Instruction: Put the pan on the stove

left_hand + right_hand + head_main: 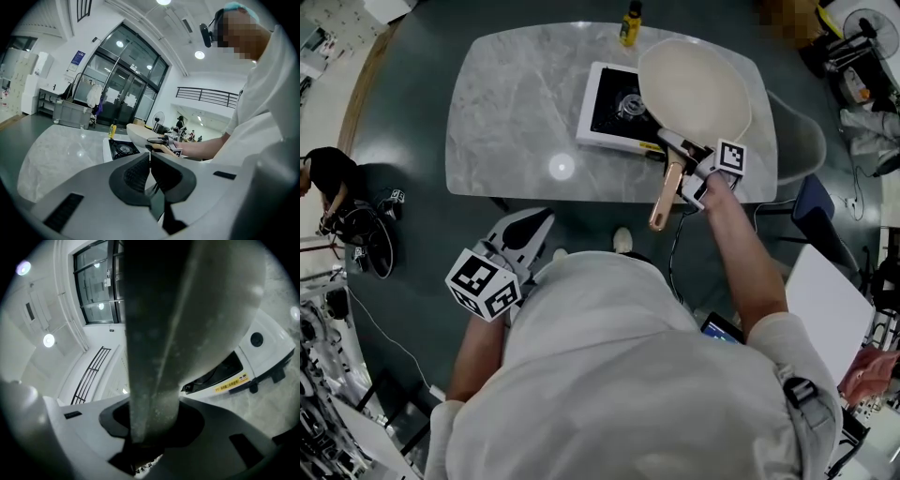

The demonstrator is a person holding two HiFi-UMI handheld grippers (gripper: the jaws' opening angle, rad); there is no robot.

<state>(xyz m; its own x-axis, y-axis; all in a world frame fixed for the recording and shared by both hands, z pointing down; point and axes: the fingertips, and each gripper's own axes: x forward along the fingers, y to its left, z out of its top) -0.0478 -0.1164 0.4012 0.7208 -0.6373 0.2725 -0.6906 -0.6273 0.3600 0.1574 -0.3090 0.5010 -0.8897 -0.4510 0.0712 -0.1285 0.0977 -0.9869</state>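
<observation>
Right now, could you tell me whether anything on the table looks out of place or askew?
Nothing looks spilled or damaged. Only the pan stands out: the right gripper holds it by the handle, overlapping the stove's right side rather than centred over the burner. The yellow bottle stands upright at the table's far edge.

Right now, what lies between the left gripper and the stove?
Only bare marble table: in the head view nothing stands between the left gripper and the stove. The left gripper view shows the same.
</observation>
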